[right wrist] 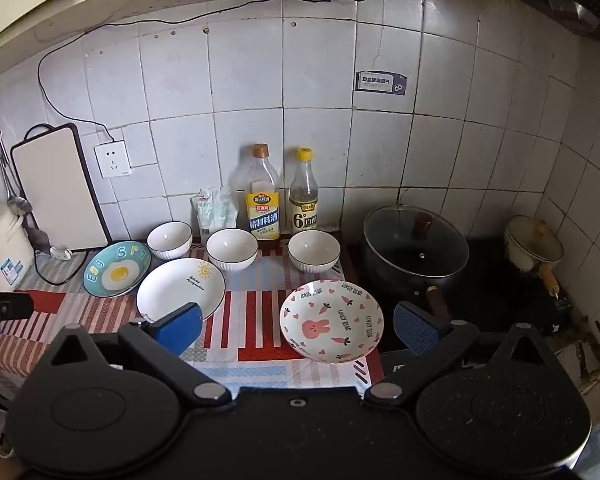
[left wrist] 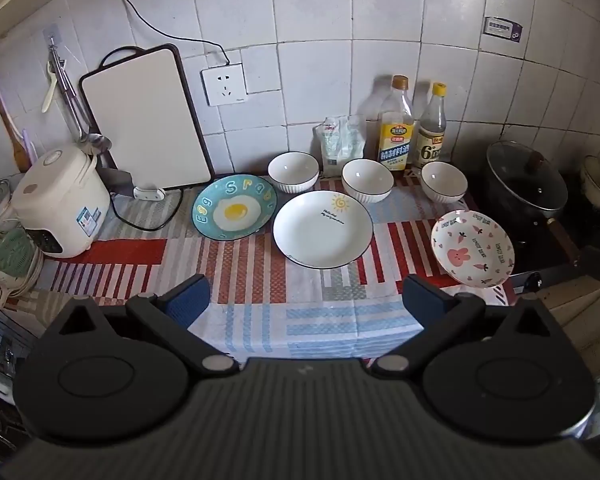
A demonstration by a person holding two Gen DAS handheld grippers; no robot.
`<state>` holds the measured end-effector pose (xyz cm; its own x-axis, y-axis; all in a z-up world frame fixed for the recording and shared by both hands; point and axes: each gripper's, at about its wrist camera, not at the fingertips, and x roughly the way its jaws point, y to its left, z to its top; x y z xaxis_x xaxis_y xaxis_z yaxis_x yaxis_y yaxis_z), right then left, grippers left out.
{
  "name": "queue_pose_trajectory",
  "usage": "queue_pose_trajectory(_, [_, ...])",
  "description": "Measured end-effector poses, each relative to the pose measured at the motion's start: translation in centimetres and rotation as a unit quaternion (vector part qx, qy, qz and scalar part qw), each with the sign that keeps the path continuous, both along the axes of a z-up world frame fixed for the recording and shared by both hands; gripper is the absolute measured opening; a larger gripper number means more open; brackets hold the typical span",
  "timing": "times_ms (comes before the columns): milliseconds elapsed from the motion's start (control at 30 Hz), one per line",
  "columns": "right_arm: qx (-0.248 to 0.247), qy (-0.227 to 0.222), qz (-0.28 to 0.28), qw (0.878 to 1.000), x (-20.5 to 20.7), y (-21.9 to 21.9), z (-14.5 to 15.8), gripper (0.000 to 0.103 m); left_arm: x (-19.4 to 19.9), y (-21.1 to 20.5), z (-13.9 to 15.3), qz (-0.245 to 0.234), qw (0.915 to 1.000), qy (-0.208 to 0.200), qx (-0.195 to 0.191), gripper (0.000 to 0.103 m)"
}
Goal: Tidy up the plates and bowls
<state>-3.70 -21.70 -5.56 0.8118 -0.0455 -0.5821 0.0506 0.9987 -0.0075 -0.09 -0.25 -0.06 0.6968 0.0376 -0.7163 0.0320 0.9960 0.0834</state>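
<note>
On the patterned cloth (left wrist: 260, 280) that covers the counter, everything sits around the white sun plate (left wrist: 323, 229). Just left of that plate lies the blue egg plate (left wrist: 234, 213), their rims close together; well to its right, near the cloth's edge and the black pot (left wrist: 526, 188), lies the pink rabbit plate (left wrist: 473, 248). Behind the white sun plate three white bowls stand in a row, apart from each other: the left bowl (left wrist: 293, 172), the middle bowl (left wrist: 367, 181) and the right bowl (left wrist: 444, 182). Behind the bowls, two bottles (left wrist: 396, 128) stand against the tiled wall. The left gripper (left wrist: 306, 300) hangs in front of the white sun plate, jaws spread wide and holding nothing. The right gripper (right wrist: 300, 326) hangs over the pink rabbit plate, jaws equally wide and empty.
</note>
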Motion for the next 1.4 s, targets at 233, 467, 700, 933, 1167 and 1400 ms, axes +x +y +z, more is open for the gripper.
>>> queue_pose_trajectory(233, [-0.014, -0.003, 0.005, 1.000, 0.2, -0.3, -0.3, 0.103, -0.7, -0.4, -0.2, -0.021, 0.9995, -0.017, -0.018, 0.103])
queue_pose_trajectory(467, [-0.010, -0.006, 0.010, 1.000, 0.2, 0.8, 0.1, 0.103, -0.4, -0.2, -0.1, -0.026, 0.9994, -0.012, -0.017, 0.103])
queue_pose_trajectory(700, [-0.013, -0.006, 0.013, 1.000, 0.3, 1.0, 0.1, 0.103, -0.9, 0.7, -1.1, -0.015, 0.9989, -0.037, -0.026, 0.103])
queue_pose_trajectory(933, [-0.011, -0.003, 0.008, 1.000, 0.3, 0.8, -0.3, 0.103, -0.3, 0.6, -1.1, -0.016, 0.9992, -0.035, -0.009, 0.103])
queue_pose_trajectory(1167, [0.000, 0.003, 0.006, 1.000, 0.4, 0.6, -0.7, 0.103, -0.2, 0.5, -1.4, -0.017, 0.9996, -0.024, -0.006, 0.103])
queue_pose_trajectory(1400, [-0.009, 0.001, 0.005, 1.000, 0.2, 0.8, -0.6, 0.103, 0.0, 0.5, -1.5, -0.017, 0.9997, -0.015, -0.007, 0.103])
